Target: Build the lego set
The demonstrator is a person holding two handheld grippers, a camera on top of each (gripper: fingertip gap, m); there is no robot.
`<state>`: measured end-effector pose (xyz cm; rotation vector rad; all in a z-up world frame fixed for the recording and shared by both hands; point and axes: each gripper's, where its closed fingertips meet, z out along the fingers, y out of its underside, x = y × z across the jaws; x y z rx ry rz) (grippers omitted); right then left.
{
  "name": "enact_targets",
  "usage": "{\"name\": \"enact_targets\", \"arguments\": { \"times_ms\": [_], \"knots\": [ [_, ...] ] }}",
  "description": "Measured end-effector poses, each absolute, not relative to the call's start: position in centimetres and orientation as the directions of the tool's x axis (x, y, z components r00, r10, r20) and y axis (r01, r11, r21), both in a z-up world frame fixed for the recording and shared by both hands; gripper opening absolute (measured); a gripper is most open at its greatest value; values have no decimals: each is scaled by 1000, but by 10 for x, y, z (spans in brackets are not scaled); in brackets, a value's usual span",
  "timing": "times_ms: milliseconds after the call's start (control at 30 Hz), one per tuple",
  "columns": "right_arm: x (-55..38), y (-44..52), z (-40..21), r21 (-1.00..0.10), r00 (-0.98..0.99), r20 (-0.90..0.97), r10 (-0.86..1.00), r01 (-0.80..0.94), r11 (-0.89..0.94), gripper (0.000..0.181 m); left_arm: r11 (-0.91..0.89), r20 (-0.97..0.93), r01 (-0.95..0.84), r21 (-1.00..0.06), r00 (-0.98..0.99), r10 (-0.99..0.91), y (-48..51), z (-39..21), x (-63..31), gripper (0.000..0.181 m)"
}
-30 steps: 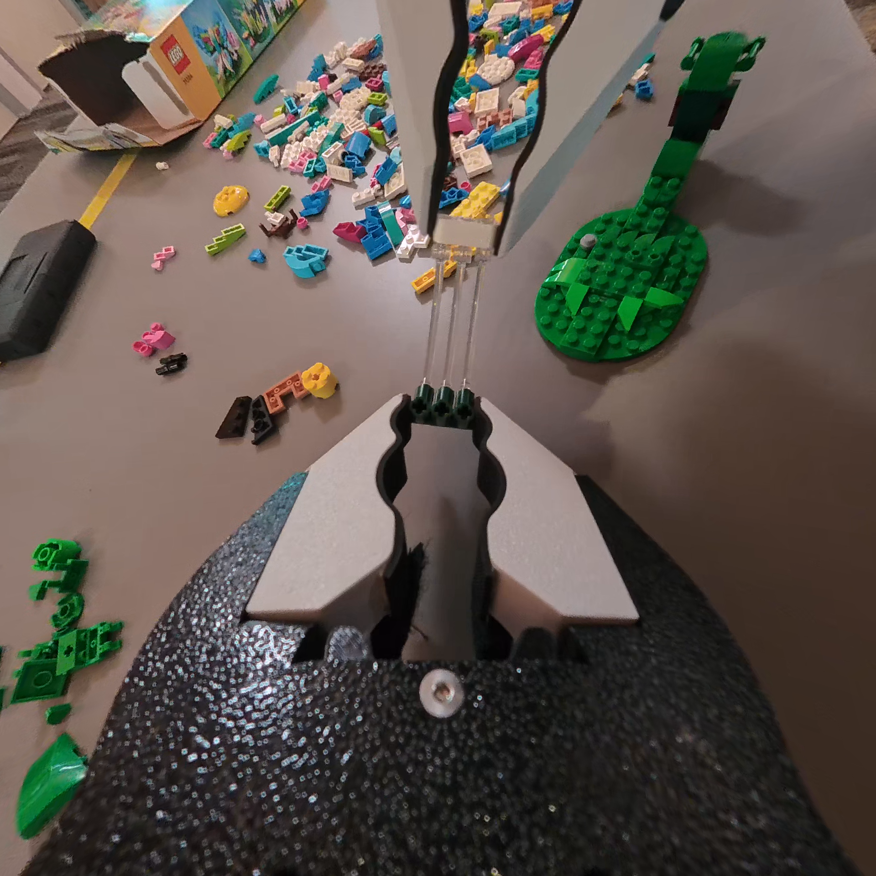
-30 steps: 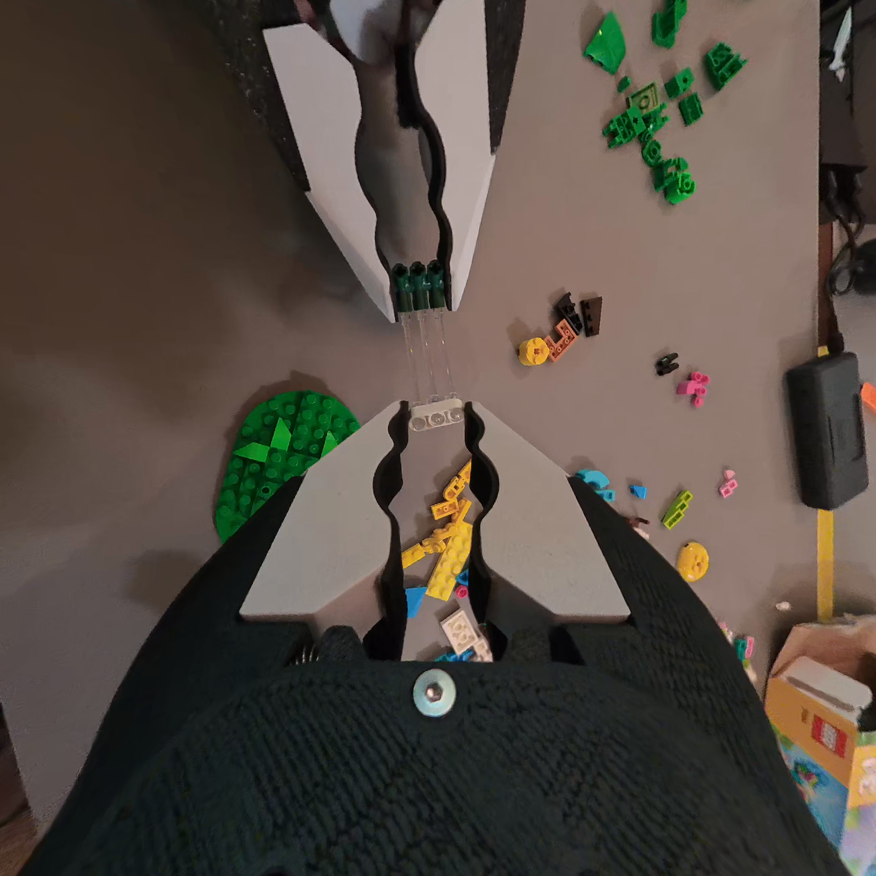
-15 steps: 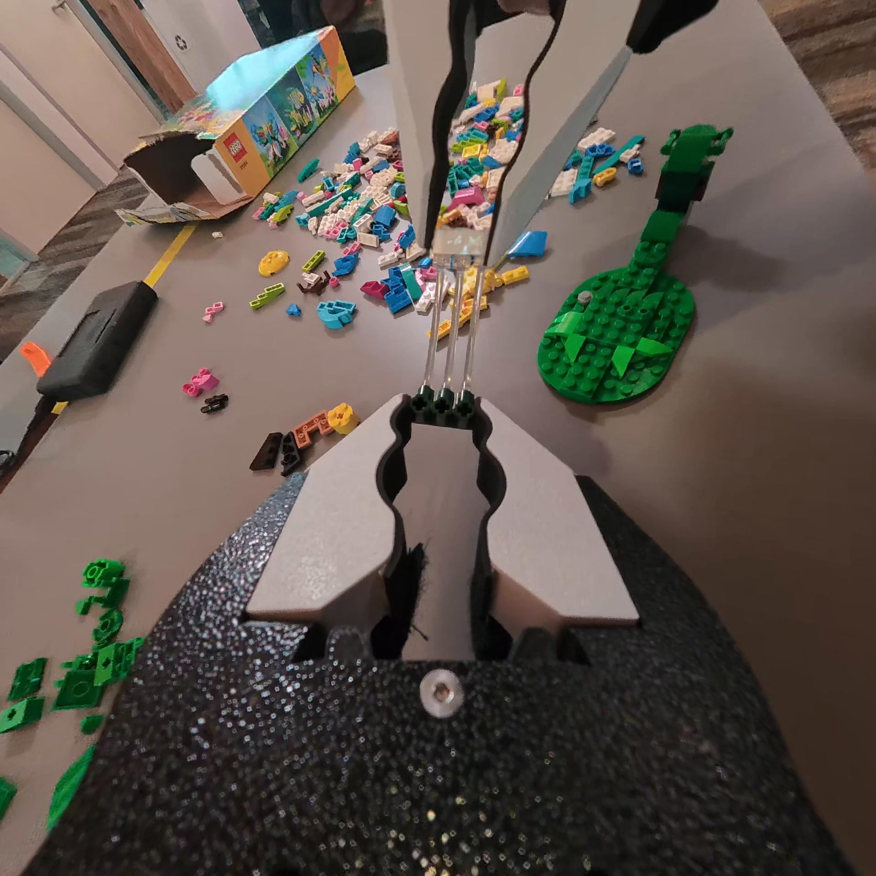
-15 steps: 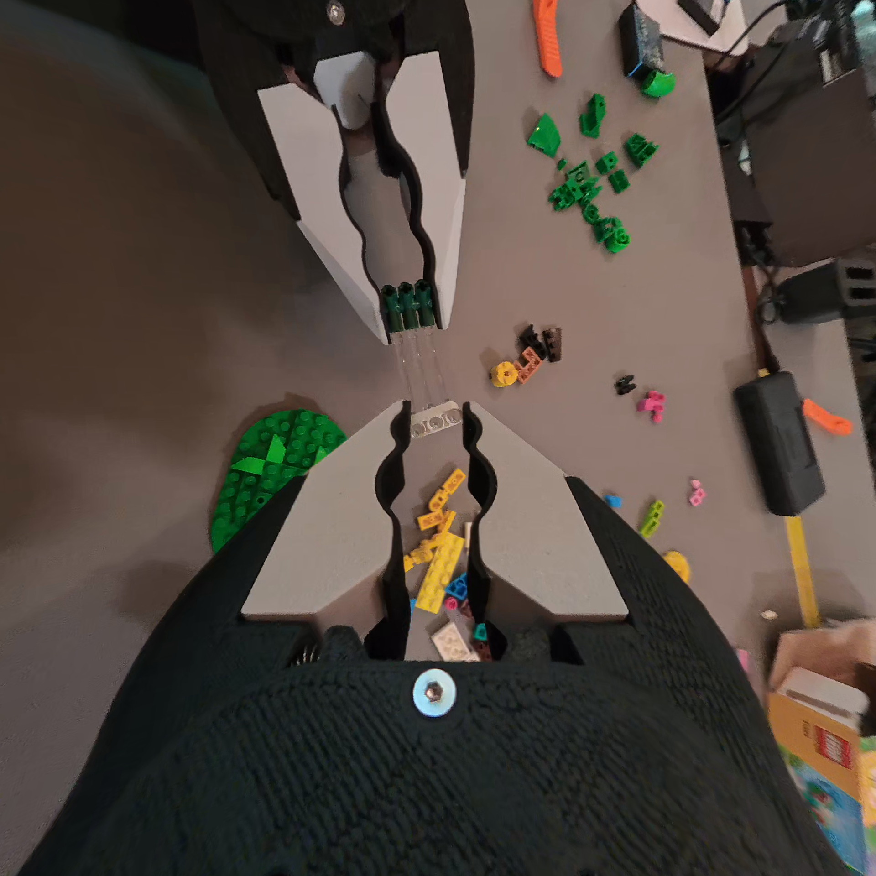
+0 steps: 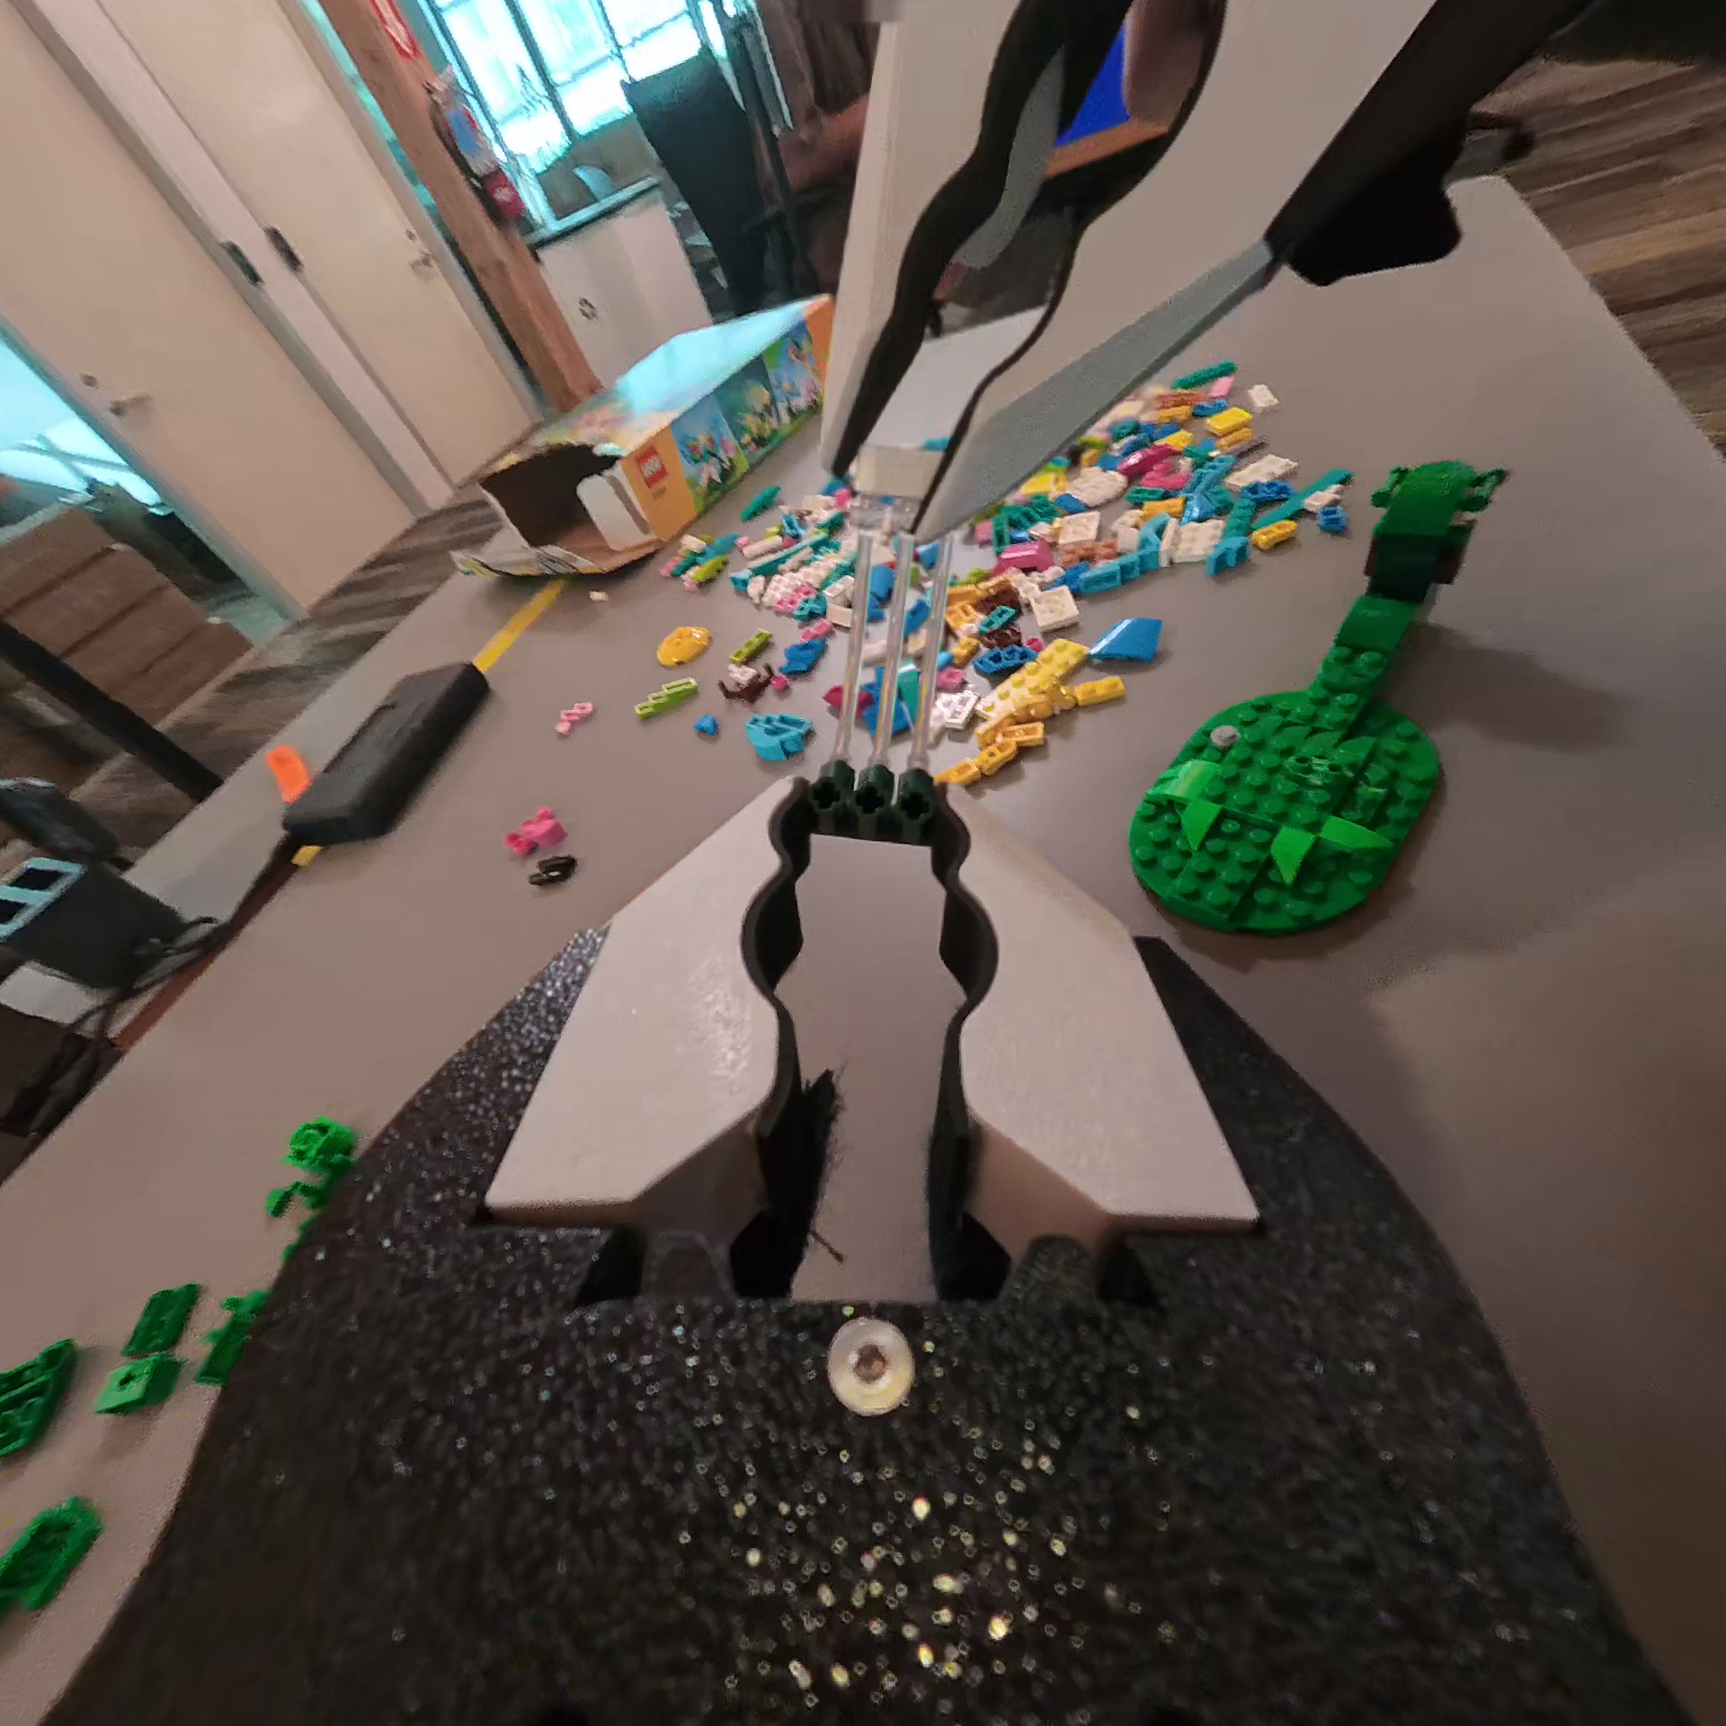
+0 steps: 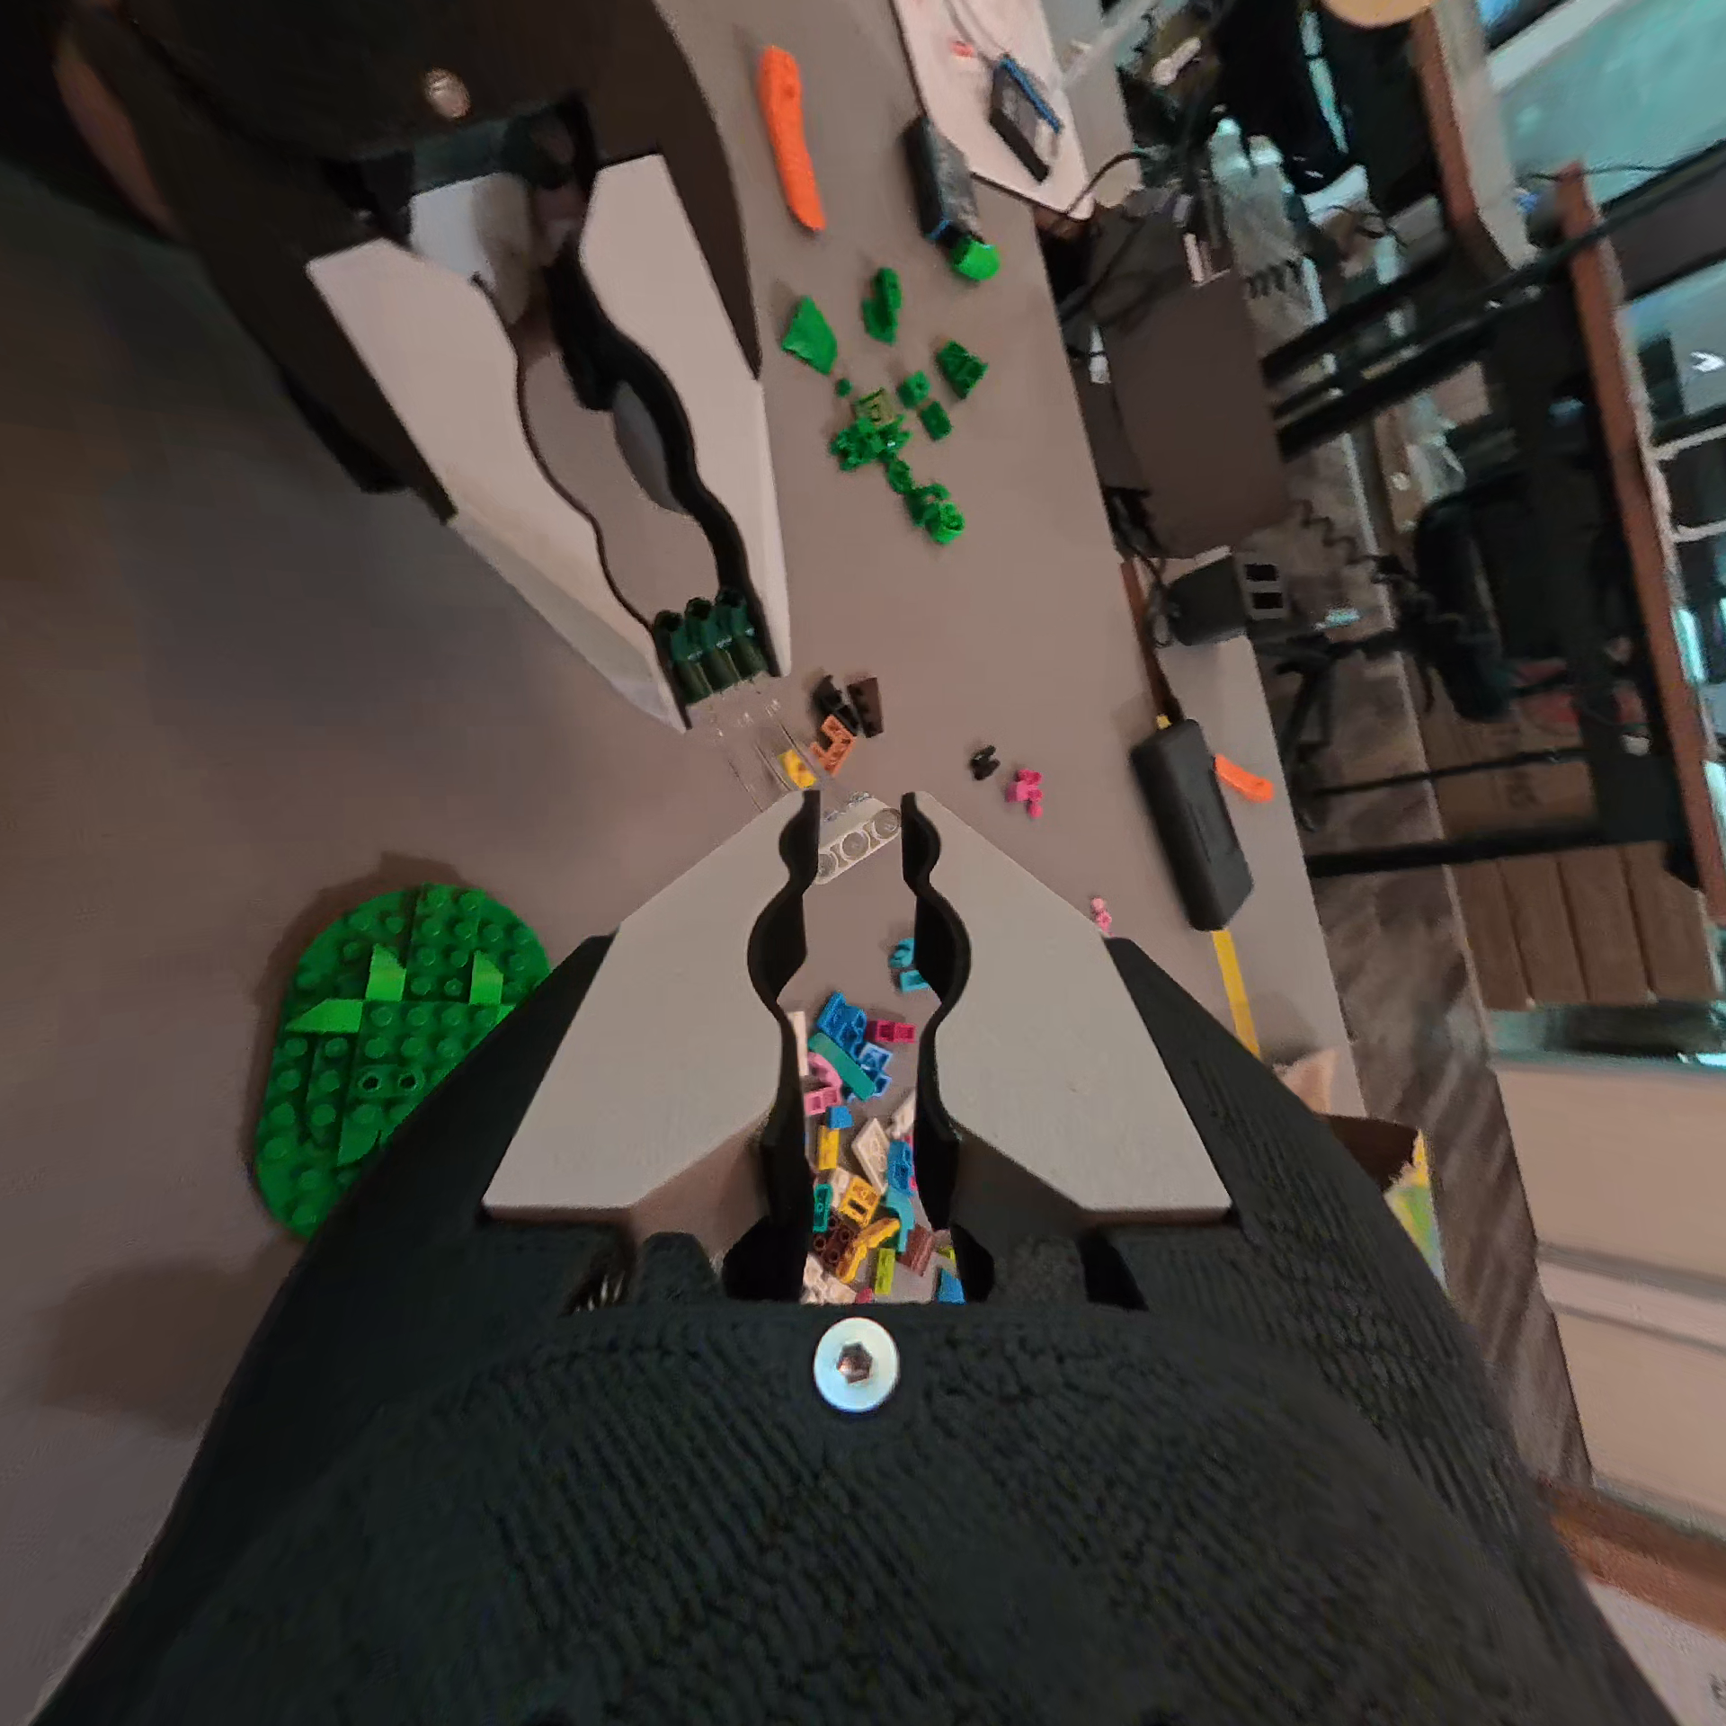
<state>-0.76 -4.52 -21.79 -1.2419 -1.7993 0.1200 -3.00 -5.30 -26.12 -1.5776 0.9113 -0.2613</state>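
Note:
My left gripper [image 5: 871, 805] is shut on a dark green piece [image 5: 870, 801] with three sockets. Three clear rods [image 5: 892, 644] rise from it to a small clear plate [image 5: 895, 464]. My right gripper [image 6: 855, 814] is shut on that clear plate [image 6: 855, 841], which sits tilted between its tips. The two grippers face each other tip to tip above the table, joined by the rods. In the right wrist view the left gripper [image 6: 714, 654] is at upper left. The green oval baseplate with a stem [image 5: 1280, 822] lies to the right, and also shows in the right wrist view [image 6: 392, 1046].
A big pile of loose coloured bricks [image 5: 1074, 579] lies behind the rods. An opened set box [image 5: 672, 448] is at the back left. A black case [image 5: 383, 756] lies near the left edge. Loose green pieces [image 6: 897, 430] sit near the left gripper's side [image 5: 56, 1401]. The tips of one gripper are about 6 centimetres away from the tips of the other.
Both grippers have tilted and risen with the rod assembly still held between them. The room beyond the table has come into view. In the right wrist view the clear plate now sits skewed.

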Motion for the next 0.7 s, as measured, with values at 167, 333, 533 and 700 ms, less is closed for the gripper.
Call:
{"name": "enact_targets", "arguments": {
  "times_ms": [167, 333, 533, 700],
  "knots": [
    [-13, -40, -202, -529, 38, 710, 704, 689, 496, 15, 122, -392, -398, -909, 720, -573, -50, -246, -33, 23],
    [-18, -40, -191, -526, 86, 755, 650, 671, 522, 16, 150, -386, -365, -919, 754, -532, -49, -236, -36, 23],
    [-22, -41, -189, -518, 99, 779, 620, 659, 545, 19, 147, -369, -345, -927, 770, -520, -49, -234, -37, 23],
    [-24, -42, -184, -548, 127, 770, 626, 634, 545, 19, 155, -366, -336, -929, 780, -507, -49, -231, -39, 23]
  ]
}}
